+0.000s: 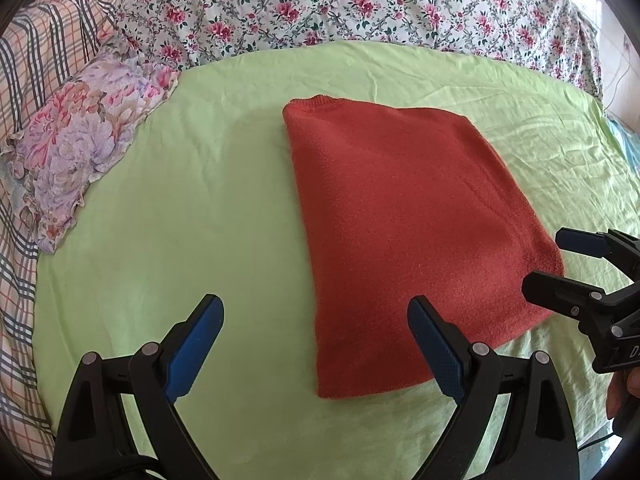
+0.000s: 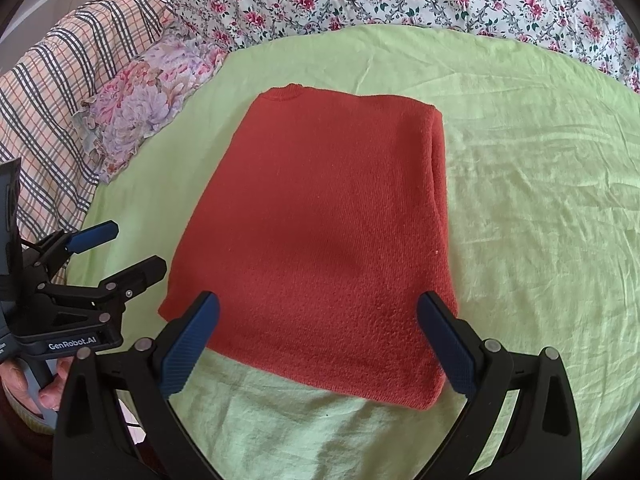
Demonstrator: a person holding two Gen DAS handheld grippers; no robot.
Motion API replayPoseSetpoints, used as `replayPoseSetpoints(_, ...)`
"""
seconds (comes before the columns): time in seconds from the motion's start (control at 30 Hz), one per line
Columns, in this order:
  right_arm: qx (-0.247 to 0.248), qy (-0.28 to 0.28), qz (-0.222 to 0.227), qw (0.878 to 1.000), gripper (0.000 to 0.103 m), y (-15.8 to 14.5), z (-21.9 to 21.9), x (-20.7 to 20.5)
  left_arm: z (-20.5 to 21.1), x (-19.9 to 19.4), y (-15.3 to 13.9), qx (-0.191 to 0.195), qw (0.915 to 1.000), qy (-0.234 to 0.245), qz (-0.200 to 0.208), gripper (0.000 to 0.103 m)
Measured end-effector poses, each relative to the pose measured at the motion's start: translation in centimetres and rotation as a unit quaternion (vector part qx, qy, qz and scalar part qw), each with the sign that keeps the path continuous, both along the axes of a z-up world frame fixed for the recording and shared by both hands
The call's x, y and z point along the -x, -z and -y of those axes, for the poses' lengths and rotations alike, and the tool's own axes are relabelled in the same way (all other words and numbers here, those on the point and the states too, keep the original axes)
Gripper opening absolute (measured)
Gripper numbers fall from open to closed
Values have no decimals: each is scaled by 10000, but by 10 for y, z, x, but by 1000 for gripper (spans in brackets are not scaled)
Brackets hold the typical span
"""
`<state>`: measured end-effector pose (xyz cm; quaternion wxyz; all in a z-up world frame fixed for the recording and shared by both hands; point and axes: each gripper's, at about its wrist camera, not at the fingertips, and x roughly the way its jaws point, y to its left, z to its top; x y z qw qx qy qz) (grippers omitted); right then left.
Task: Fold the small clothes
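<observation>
Your red knit sweater (image 1: 404, 216) lies folded into a compact rectangle on the light green sheet (image 1: 200, 208) that covers the bed. Take the sweater as your landmark. Its ribbed collar edge sits at the far end, and its near hem faces both of your claws.

Your left claw (image 1: 316, 320) is released, its blue-padded fingers (image 1: 192, 356) spread wide and holding nothing. It hovers at the sweater's near left corner: one finger is over bare green sheet to the left of the sweater, the other over the sweater's near edge. From the right wrist view the same left claw (image 2: 128, 250) shows just left of the sweater's near corner, apart from the cloth, with a hand (image 2: 44, 384) gripping its handle.

Your right claw (image 2: 318, 314) is also released and empty, both fingers spread across the sweater's near end. Whether its pads touch the knit you cannot tell from these views. In the left wrist view it enters beside the sweater's near right corner, one black finger overlapping the cloth.

Beyond the sweater's far end lies a white floral quilt (image 1: 360, 4). To the far left of the sweater rests a pillow with purple and pink flowers (image 1: 80, 140), and past it a plaid blanket (image 1: 36, 64).
</observation>
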<state>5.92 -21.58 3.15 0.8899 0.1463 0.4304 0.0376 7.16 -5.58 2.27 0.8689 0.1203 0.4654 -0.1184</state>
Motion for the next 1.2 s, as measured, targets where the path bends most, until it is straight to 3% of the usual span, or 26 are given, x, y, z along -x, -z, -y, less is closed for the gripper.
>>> replayPoseSetpoints(1.2, -130, 181, 145, 9996, 99, 5, 22, -14, 0, -25, 1, -97, 9998, -164, 71, 94)
